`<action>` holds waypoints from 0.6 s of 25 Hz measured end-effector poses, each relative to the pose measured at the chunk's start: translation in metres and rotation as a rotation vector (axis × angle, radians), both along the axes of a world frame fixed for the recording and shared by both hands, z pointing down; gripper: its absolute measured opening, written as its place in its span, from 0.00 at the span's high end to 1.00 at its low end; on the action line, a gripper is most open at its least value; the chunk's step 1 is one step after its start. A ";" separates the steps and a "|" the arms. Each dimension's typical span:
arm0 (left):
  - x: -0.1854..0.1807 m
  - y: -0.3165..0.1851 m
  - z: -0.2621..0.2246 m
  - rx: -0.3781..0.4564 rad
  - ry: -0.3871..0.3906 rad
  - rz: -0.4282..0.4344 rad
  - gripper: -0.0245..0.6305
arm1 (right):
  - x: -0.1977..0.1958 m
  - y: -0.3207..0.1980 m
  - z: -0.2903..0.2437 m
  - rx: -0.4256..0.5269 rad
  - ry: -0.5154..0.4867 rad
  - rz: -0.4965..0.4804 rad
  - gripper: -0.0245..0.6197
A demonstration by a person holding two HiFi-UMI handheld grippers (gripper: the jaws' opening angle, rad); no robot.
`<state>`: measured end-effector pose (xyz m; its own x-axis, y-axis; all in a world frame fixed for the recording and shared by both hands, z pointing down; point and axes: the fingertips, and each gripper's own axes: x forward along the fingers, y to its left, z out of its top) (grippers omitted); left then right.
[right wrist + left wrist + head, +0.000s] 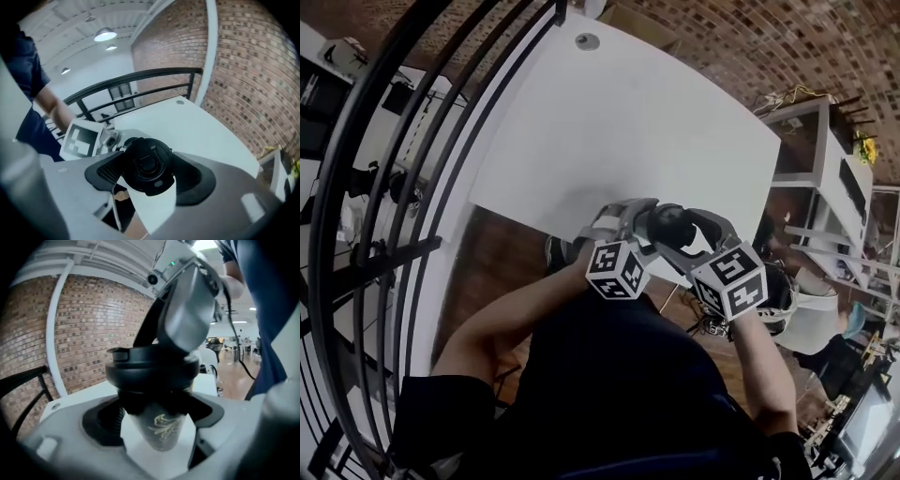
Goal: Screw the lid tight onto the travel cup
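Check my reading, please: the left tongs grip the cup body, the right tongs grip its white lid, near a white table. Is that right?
The lid is black, not white; the right gripper view shows it. The left tongs do grip the cup body, the right tongs the lid, near the white table.

A white table [656,141] fills the middle and reaches up toward 12 o'clock. A black railing [384,187] curves along 9 o'clock. A brick wall [750,37] stands at 1 o'clock, with white shelving [825,159] at 3 o'clock. Brown floor [497,244] shows by the table's near edge. Round ceiling lamps [105,34] glow overhead.
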<state>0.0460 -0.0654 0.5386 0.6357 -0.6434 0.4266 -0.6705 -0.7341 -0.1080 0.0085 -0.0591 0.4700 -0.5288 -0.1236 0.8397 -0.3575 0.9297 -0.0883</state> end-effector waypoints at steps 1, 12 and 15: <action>-0.001 0.000 0.001 -0.006 0.005 -0.034 0.33 | -0.001 0.000 0.001 0.005 -0.003 0.041 0.44; -0.003 0.018 0.014 -0.072 -0.044 0.364 0.34 | -0.014 0.019 -0.003 -0.012 -0.067 -0.461 0.44; -0.009 0.010 0.011 -0.064 0.040 0.171 0.34 | -0.016 0.005 -0.002 0.001 -0.108 -0.139 0.44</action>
<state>0.0370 -0.0555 0.5501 0.7509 -0.4969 0.4350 -0.5382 -0.8422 -0.0330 -0.0072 -0.0541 0.4679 -0.6280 -0.0436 0.7770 -0.2140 0.9696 -0.1186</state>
